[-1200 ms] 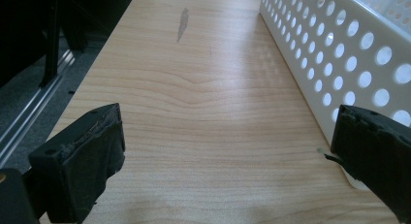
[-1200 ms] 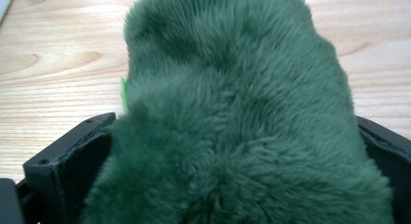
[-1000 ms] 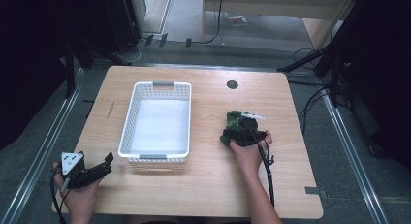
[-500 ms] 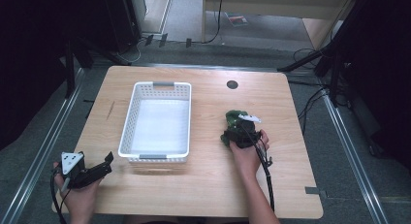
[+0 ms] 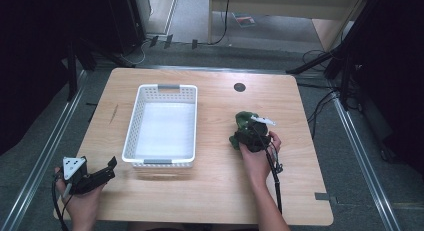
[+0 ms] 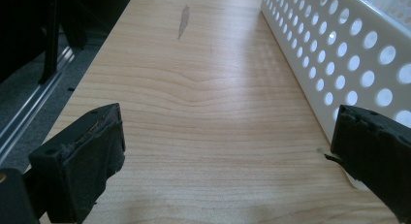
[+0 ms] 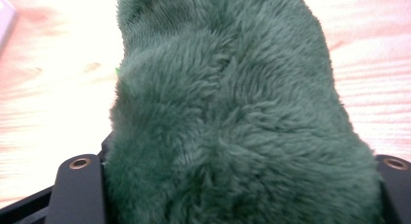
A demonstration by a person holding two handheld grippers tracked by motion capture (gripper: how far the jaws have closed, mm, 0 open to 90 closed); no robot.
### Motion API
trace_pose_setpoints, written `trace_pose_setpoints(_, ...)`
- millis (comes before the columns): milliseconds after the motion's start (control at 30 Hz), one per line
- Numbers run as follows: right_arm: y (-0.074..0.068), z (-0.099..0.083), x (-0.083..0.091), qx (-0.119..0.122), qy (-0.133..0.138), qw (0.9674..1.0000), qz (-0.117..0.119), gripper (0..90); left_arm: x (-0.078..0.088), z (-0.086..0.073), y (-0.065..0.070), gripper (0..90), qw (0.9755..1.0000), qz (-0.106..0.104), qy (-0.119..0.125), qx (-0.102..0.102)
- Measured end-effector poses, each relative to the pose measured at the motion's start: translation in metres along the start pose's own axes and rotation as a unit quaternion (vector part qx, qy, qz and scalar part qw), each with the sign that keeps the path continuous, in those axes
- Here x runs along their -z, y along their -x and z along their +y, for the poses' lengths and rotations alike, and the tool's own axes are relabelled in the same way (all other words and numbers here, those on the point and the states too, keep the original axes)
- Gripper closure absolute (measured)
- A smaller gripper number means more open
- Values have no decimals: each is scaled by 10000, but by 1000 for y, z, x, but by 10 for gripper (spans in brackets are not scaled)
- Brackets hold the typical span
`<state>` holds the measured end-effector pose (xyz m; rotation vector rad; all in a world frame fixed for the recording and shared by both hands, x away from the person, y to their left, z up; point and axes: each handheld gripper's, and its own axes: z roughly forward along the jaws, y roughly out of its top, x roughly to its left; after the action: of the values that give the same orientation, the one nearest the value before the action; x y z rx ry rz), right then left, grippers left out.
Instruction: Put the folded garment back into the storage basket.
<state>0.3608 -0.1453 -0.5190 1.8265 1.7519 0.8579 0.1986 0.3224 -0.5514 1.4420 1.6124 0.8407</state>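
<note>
Right claw [image 5: 248,132] has just been closing and now clamps a dark green plush toy [image 7: 228,112]: thick shaggy pile, rounded lumpy shape, bulging between the jaws; it sits on the tabletop [image 5: 215,191] right of the white perforated basket [image 5: 138,122], well apart from it. Left claw [image 5: 107,167] is open with nothing between its jaws, at the tabletop's near-left corner just beside the basket's wall

A light wooden table [image 5: 210,191] stands on grey carpet [image 5: 350,156] — metal rails [image 5: 45,156] run along either side of it. Beyond the table's far edge, cables [image 5: 220,26] trail past a pale wooden cabinet [image 5: 280,3]; darkness flanks both sides.
</note>
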Motion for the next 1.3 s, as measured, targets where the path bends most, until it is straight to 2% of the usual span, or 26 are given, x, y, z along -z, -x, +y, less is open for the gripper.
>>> trace_pose_setpoints(267, -11, 14, 18, -38, 151, 9998, 146, 290, 0, 0, 0, 0, 10000, -9, 13, 31)
trace_pose_setpoints(433, -22, 21, 25, 31, 217, 9996, 198, 290, 0, 0, 0, 0, 10000, -9, 10, 34)
trace_pose_setpoints(467, -29, 23, 28, 60, 254, 9995, 203, 290, 0, 0, 0, 0, 10000, -19, 26, 62)
trace_pose_setpoints(933, -65, 33, 34, 154, 248, 9991, 315, 290, 0, 0, -3, 0, 9999, -46, 1, 99)
trace_pose_setpoints(1067, -74, 36, 36, 174, 247, 9990, 334, 291, 0, 0, -4, 0, 9999, -78, -103, 26)
trace_pose_setpoints(1200, -81, 38, 38, 205, 253, 9988, 361, 292, -1, 0, -2, 0, 9997, -123, -156, -125)
trace_pose_setpoints(1233, -83, 39, 39, 175, 248, 9989, 366, 292, 0, 1, 0, 0, 9994, -182, -173, -244)
trace_pose_setpoints(1300, -86, 40, 39, 205, 252, 9987, 388, 292, -1, 1, 0, 0, 9992, -210, -211, -282)
